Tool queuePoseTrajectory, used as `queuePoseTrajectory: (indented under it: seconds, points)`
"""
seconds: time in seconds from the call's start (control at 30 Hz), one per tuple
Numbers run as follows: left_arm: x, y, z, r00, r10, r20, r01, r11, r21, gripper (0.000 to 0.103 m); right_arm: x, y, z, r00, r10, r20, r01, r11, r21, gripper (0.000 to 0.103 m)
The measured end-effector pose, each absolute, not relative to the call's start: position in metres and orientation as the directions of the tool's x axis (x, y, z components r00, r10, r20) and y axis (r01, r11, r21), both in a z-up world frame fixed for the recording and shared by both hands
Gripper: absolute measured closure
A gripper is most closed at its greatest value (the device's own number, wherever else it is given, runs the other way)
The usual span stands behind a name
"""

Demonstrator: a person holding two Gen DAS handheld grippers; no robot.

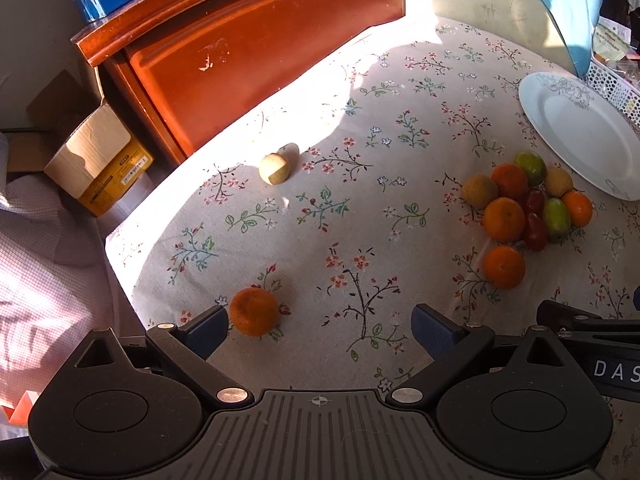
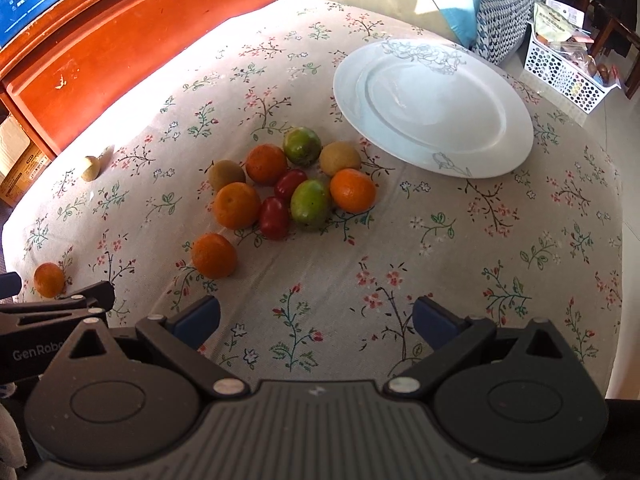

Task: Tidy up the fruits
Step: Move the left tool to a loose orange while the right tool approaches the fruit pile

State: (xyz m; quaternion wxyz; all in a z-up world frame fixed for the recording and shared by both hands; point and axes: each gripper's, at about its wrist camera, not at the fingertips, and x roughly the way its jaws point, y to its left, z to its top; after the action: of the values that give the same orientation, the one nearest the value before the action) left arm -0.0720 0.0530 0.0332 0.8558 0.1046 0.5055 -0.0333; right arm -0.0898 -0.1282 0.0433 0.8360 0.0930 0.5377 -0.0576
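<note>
Both my grippers hover low over the cloth-covered worktop (image 2: 460, 248) with nothing in them; the left gripper (image 1: 320, 330) has its jaws spread wide, and the right gripper (image 2: 316, 316) likewise stands with jaws spread and empty. The fruit is all on the cloth and none on the white plate (image 2: 516, 128), so I judge the sorting has not properly begun. Most of it sits in a tight cluster just short of the plate: oranges, two red tomatoes (image 2: 275, 216), green fruits and brownish ones touching one another. One orange (image 2: 214, 255) lies just apart from the cluster, toward me; a stray orange (image 1: 254, 311) rests right beside my left gripper's left finger (image 1: 208, 330), outside the gap between the jaws; a pale brown fruit (image 1: 276, 168) sits well apart near the worktop's far edge, in the sun.

The step in hand looks like choosing a first fruit. For the left, the stray orange is nearest; I would need to shift leftward so it falls between the jaws before closing; round fruit may roll if nudged by one finger only.
</note>
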Motion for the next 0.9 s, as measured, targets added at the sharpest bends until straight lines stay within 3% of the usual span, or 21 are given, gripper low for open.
queuePoseTrajectory:
  seconds: [0.9]
  points:
    - [-0.0727,0.0543,0.0342,0.491,0.047,-0.87,0.147,0.98,0.137,0.005,-0.0916,-0.1277,0.0465,0.436,-0.004,-0.9,0.181,0.98,0.083,0.002]
